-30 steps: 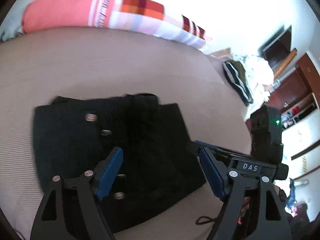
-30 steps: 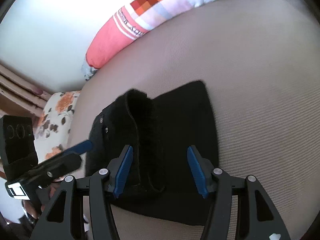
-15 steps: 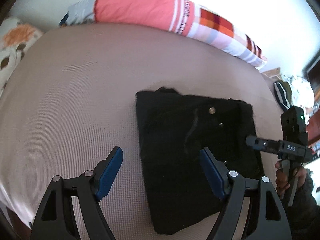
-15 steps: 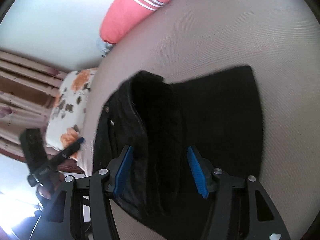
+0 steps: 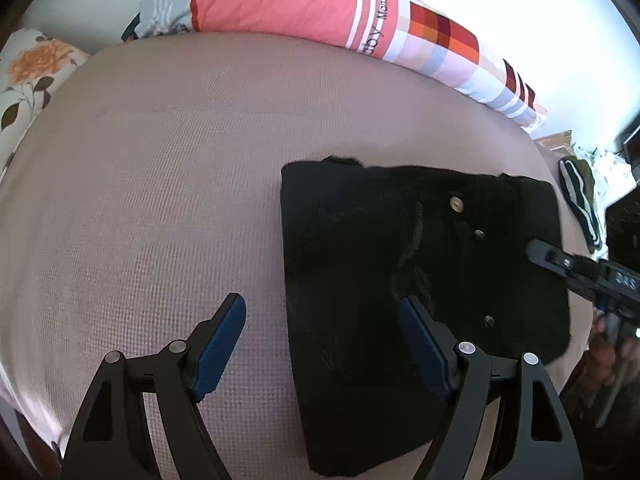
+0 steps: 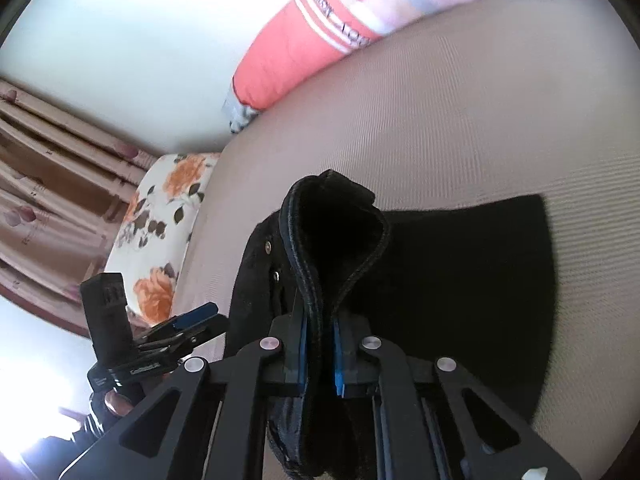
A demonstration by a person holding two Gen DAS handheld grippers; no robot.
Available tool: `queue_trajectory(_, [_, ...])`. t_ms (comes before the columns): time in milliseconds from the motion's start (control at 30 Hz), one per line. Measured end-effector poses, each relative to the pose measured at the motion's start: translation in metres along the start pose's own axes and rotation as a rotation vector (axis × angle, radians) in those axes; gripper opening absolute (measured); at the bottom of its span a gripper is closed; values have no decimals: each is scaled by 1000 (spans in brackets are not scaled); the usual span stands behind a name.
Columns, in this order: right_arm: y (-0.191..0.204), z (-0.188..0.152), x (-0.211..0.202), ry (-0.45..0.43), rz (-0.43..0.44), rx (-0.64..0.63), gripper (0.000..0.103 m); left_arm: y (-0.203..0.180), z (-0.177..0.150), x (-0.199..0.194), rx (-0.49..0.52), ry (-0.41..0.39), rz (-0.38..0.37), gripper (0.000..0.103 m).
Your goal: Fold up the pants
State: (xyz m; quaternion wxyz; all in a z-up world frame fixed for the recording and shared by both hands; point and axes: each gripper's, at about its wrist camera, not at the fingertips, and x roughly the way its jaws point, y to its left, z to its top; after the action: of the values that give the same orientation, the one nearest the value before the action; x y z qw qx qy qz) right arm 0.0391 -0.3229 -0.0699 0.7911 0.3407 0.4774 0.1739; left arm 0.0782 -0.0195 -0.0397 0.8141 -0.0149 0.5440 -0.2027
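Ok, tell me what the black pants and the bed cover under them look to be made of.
Black pants: a thick, matte woven cloth, probably denim or heavy cotton; signs are the metal buttons, the stitched waistband edge and a fuzzy lining inside it.
Bed cover: a beige textile with a fine ribbed or waffle weave, matte; the exact fibre cannot be told.

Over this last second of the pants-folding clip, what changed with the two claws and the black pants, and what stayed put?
The right claw has just been closing and is now shut on the waistband edge of the black pants, which it straddled open before. The left claw swung off the pants to their left edge; one finger now sits over the bedsheet. Unchanged: the left claw is open and empty, and the pants lie folded on the bed by the long pillow.
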Motion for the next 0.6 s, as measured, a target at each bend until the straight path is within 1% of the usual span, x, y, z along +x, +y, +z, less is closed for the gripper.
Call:
queue_trajectory(133, [-3, -7, -26, -48, -88, 18, 9, -13, 10, 3, 21, -12, -7, 79])
queue_trajectory(200, [-19, -12, -34, -65, -129, 64, 9, -19, 14, 8, 35, -11, -3, 79])
queue_trajectory(267, [-39, -17, -39, -70, -151, 110, 9, -22, 15, 13, 41, -5, 2, 79])
queue_trajectory(333, [-55, -20, -37, -60, -193, 116, 9, -25, 15, 22, 53, 11, 10, 79])
queue_trajectory(400, [-63, -22, -25, -35, -230, 110, 10, -28, 14, 36, 72, 42, 37, 79])
queue_trajectory(467, [-67, -21, -19, -29, -241, 114, 12, -31, 11, 50, 90, 72, 52, 79])
queue_trajectory(600, [-66, -18, -19, -24, -269, 119, 20, -32, 9, 61, 112, 87, 63, 80])
